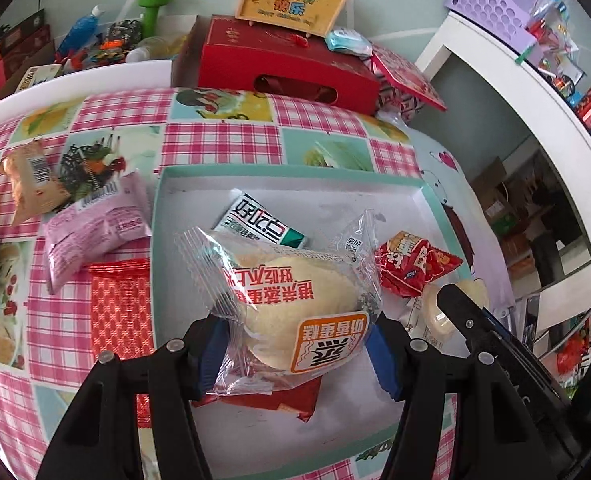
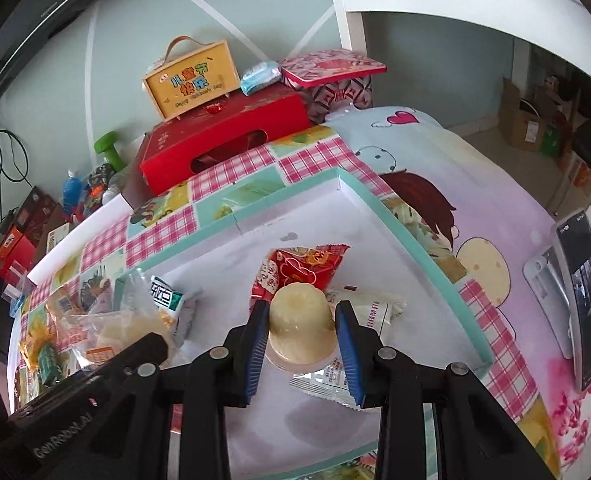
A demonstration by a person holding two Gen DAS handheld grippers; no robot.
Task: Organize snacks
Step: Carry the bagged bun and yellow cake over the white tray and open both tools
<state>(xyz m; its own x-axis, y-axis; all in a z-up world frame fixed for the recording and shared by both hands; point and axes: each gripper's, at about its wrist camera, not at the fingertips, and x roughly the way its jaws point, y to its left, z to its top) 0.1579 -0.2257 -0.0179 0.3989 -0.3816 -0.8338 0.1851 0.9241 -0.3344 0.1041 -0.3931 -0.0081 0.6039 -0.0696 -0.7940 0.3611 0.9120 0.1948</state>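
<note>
While both hang over the tray (image 1: 159,216), my left claw (image 1: 295,356) grips the cake packet (image 1: 291,304) between its pads; my right claw (image 2: 301,344) is clamped on the jelly cup (image 2: 301,320).

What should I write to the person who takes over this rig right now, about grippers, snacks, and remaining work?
Left gripper: shut on wrapped cake, over the box.
Right gripper: shut on jelly cup, also over the box.
Done: green-white packet and red packet lie in the box.
Left: release both; pink packet and orange packet remain on the tablecloth.
</note>
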